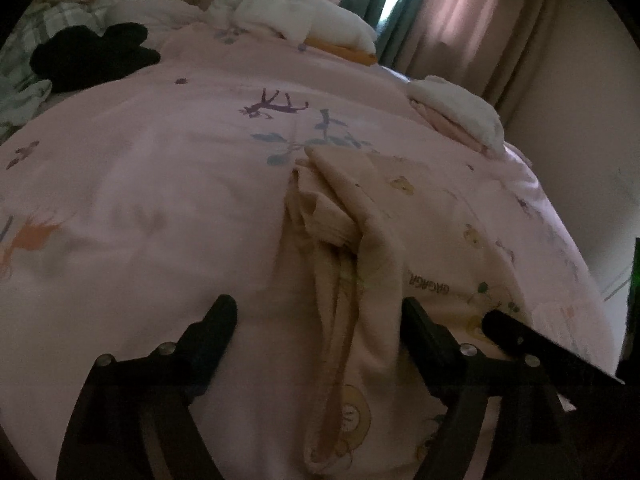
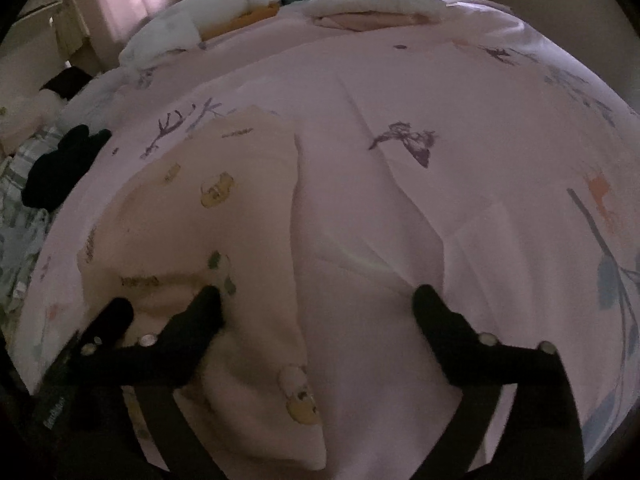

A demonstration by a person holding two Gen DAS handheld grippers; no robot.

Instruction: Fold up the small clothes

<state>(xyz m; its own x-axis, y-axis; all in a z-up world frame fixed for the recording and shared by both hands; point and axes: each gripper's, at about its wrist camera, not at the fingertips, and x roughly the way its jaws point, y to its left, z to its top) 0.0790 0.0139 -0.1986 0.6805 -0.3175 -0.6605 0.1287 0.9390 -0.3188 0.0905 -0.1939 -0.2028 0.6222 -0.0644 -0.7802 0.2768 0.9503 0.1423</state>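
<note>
Left gripper [image 1: 316, 312] and right gripper [image 2: 316, 300] are shown above a bed, each with its jaws spread wide and nothing clamped between them. In the left wrist view, a cream garment [image 1: 360, 248] printed with small yellow figures is seen lying partly folded on the pink bedspread [image 1: 140, 184]; its bunched edge runs between the left jaws, and the tip of the other gripper appears at lower right over the same cloth. In the right wrist view, the garment [image 2: 224, 216] lies to the left, with one finger [image 2: 204, 312] resting over its near edge and the other over bare bedspread [image 2: 440, 184]. Farther off, a black item [image 1: 96, 56] is seen at the left edge of the bed, and two stacks of folded white and pink laundry [image 1: 460, 116] at the far side. Curtains [image 1: 472, 12] are visible behind.
</note>
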